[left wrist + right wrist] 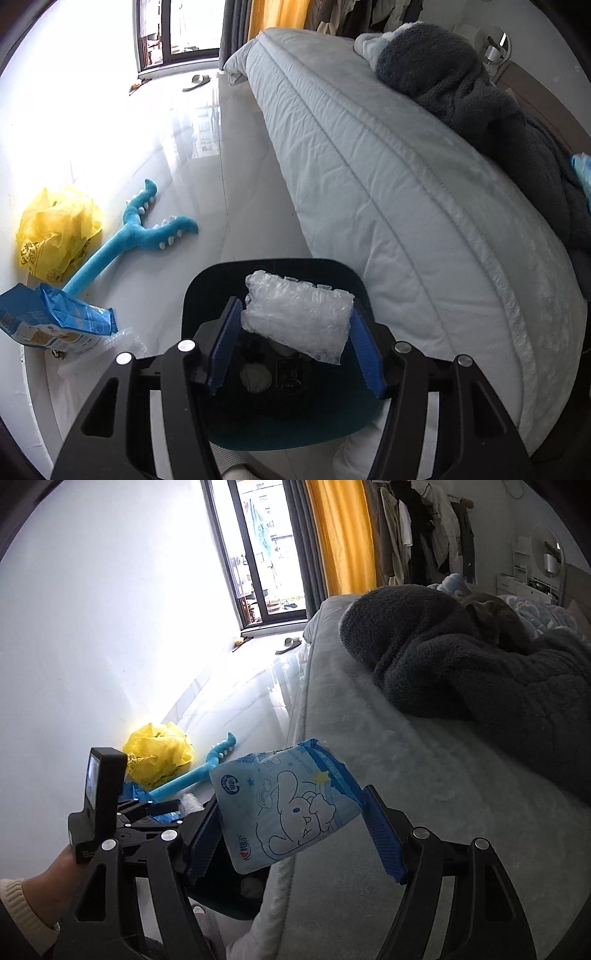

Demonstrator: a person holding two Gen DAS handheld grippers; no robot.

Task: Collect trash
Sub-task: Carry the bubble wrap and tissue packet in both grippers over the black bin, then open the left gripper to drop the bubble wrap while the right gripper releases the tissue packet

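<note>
My left gripper (295, 332) is shut on a rolled piece of clear bubble wrap (297, 317), its blue pads (227, 343) pressing both ends. It hangs over a dark teal bin (207, 284) that holds a white crumpled wad (255, 376) and other scraps. My right gripper (295, 830) is shut on a light blue tissue pack wrapper (288, 808) with a cartoon rabbit, held above the bed's edge. The bin (221, 882) shows below and left of it.
A grey quilted bed (369, 184) with a dark fleece blanket (461, 92) fills the right. By the wall on the floor lie a yellow plastic bag (59, 236), a blue plush toy (136, 236), a blue packet (55, 321) and loose bubble wrap (122, 343). A slipper (195, 82) lies near the window.
</note>
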